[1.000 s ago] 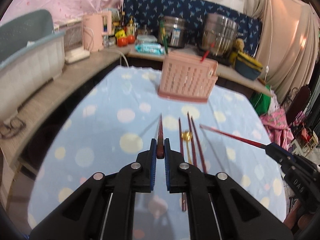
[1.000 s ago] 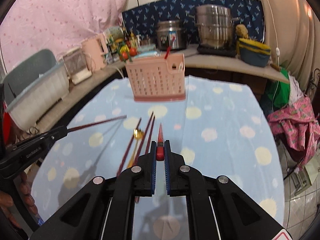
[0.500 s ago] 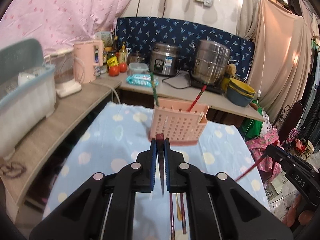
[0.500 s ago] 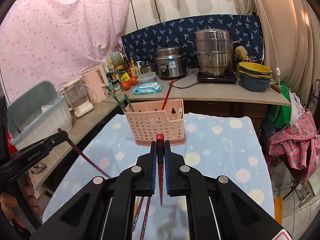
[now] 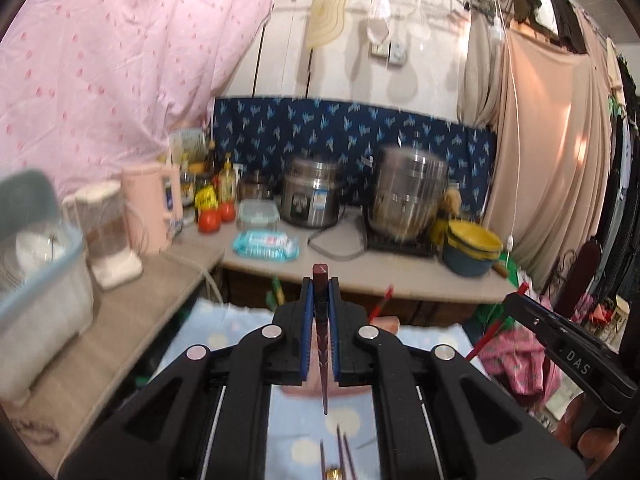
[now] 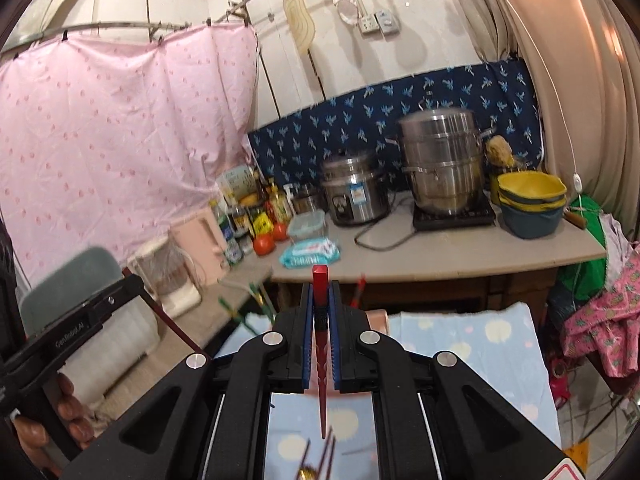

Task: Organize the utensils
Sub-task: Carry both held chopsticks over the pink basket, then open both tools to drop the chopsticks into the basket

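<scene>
My left gripper (image 5: pixel 320 312): I am clamping a dark red chopstick (image 5: pixel 322 344), tip pointing down.
My right gripper (image 6: pixel 320 312): I am pinching a bright red chopstick (image 6: pixel 321 344) the same way.
Pink basket (image 5: pixel 386 325): mostly hidden behind my fingers, possibly just ahead.
Loose chopsticks (image 5: pixel 343 452): lying on the dotted blue tablecloth (image 6: pixel 480 344) below.

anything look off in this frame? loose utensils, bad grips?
Nothing damaged or spilled. Each gripper is shut on one chopstick, held upright with the tip down: left gripper on a dark red chopstick, right gripper on a bright red chopstick. Loose chopsticks lie unsorted on the dotted tablecloth.
</scene>
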`<state>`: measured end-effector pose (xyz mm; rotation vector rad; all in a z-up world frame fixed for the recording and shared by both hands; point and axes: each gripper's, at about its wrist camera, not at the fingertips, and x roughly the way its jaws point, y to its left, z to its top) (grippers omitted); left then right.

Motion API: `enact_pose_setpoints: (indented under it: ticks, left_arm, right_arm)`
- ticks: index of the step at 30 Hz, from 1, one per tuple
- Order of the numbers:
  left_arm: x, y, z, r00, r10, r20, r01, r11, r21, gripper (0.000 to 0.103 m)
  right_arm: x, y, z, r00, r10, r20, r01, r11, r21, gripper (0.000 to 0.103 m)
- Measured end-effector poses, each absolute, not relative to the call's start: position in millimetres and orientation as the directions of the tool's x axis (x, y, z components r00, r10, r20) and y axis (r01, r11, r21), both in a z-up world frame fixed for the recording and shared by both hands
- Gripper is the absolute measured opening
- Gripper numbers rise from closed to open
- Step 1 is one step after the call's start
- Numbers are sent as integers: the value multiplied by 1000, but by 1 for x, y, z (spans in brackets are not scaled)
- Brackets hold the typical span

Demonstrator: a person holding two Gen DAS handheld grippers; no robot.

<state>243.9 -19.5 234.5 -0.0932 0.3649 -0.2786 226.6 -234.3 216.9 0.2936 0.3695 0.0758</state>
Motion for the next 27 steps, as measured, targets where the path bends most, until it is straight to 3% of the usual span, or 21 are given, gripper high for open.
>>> enact_pose_setpoints:
  ticks: [5,9,20,27]
  left_arm:
    - [275,-25,271,925,-289,-246,258,954,-150,7]
    - [303,-29,275,939,-265,-221,238,961,-141,7]
    - [359,-42,189,895,-193,-401,174,981,-84,7]
    - [370,-44,154,865,-174,-470,159,985,-72,7]
  right_arm:
    - [271,-237,246,955,120,-273,-29,949,314,7]
    - [306,-237,246,959,119,-256,-29,943,331,7]
    - [369,-237,157,893,126,-433,21,947,320,7]
    - [371,-235,132,866,121,-485,32,955,295,8]
